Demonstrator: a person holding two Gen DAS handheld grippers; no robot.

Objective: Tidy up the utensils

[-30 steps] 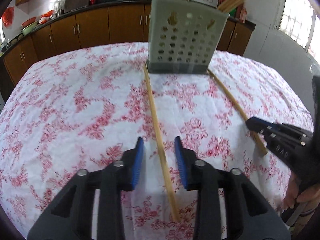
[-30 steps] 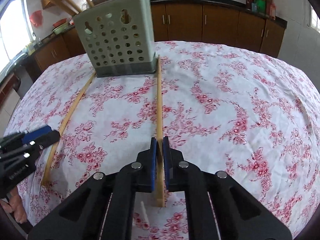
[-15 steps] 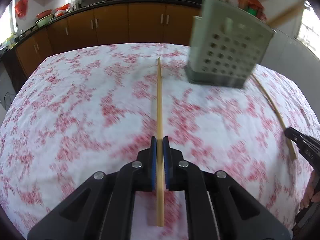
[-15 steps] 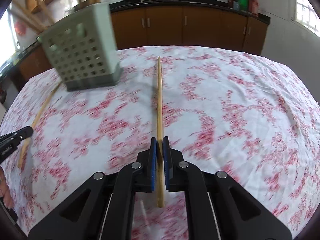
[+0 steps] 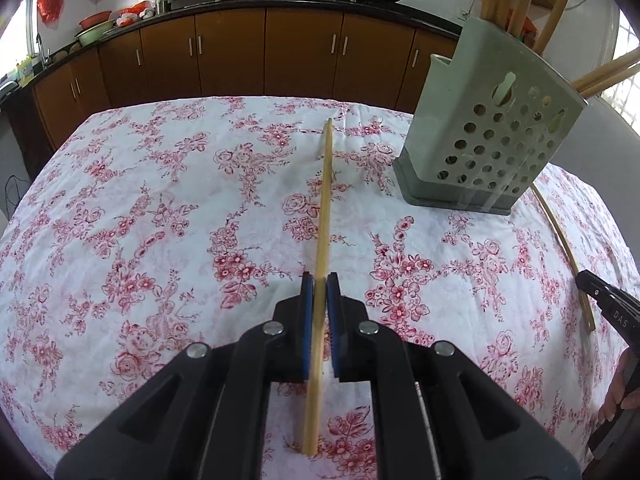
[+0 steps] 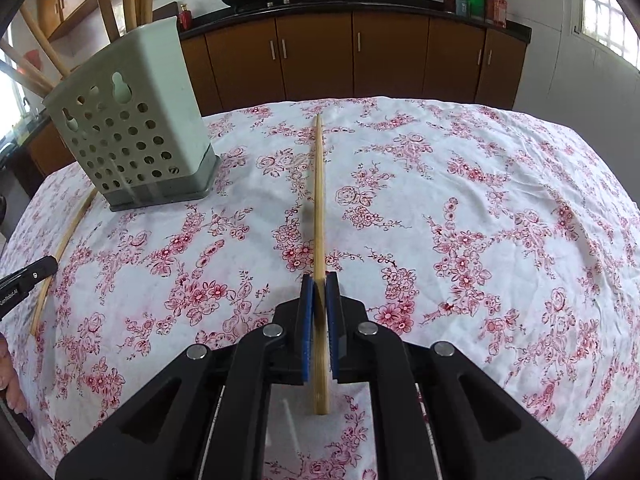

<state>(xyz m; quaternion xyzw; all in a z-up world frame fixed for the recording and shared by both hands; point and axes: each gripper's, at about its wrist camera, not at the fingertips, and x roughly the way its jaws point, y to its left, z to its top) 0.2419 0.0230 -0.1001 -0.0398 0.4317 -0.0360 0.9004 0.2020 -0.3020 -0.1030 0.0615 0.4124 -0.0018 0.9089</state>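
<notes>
Chopsticks are what both tools hold: the left tool [image 5: 320, 284] has its blue pads clamped on one bamboo chopstick [image 5: 324, 200], which runs forward along the fingers with its thin end pointing toward the far edge of the flowered counter [image 5: 120, 220], and the right tool [image 6: 319, 284] is clamped the same way on a second chopstick [image 6: 319, 200]. Each held stick appears raised off the cloth. A grey-green perforated utensil holder [image 5: 492, 136] stands upright on the counter, to the right of the left tool's stick and to the left of the right tool's stick, with several chopsticks standing in it and leaning outward over its rim. Beside the holder's base a loose chopstick [image 6: 60, 256] lies flat on the cloth. Brown kitchen cabinets [image 6: 360, 64] line the wall behind.
</notes>
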